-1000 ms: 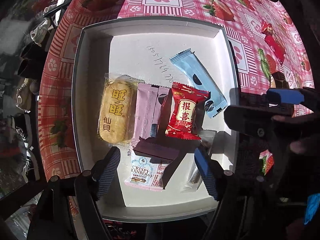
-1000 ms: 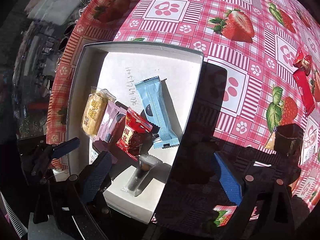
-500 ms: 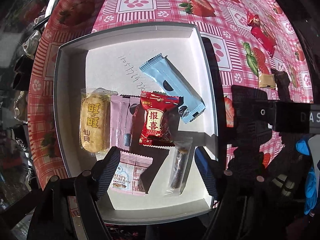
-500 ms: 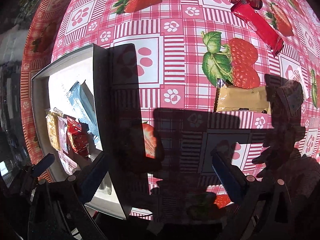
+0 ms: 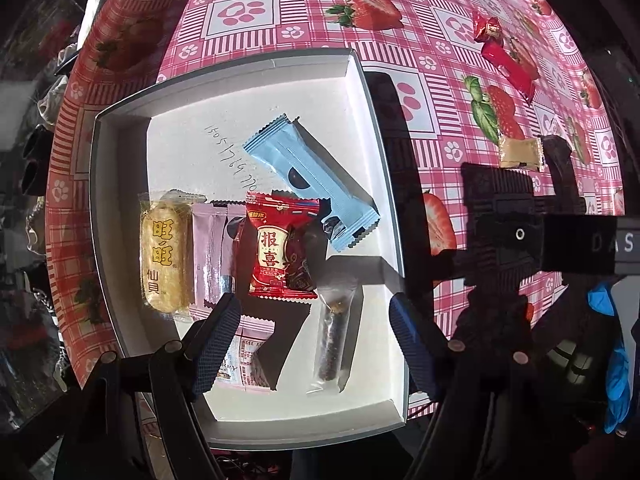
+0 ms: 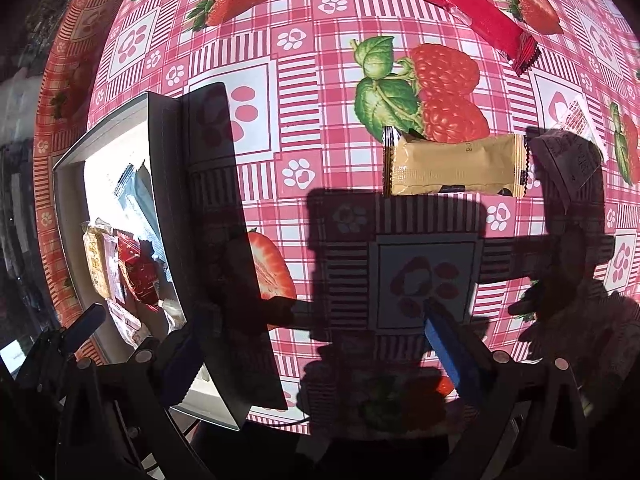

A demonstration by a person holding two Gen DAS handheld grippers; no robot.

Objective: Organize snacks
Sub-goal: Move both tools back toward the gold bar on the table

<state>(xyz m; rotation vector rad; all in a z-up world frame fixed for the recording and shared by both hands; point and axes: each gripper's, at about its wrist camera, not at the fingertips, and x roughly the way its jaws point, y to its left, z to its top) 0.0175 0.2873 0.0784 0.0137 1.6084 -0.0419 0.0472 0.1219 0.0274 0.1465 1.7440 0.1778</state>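
A white box on the strawberry tablecloth holds several snacks: a yellow rice cracker, a pink packet, a red candy bag, a light blue bar, a clear stick pack and a cranberry packet. My left gripper is open and empty above the box's near end. My right gripper is open and empty over the cloth, right of the box. A tan packet lies ahead of it, a red bar farther off.
A red candy and the red bar lie at the far right in the left wrist view, the tan packet nearer. A clear printed wrapper lies right of the tan packet. The table edge runs along the left.
My right gripper has swung right, away from the box and out over the cloth toward the tan packet. My left gripper drifted slightly left above the box. Both stayed open.
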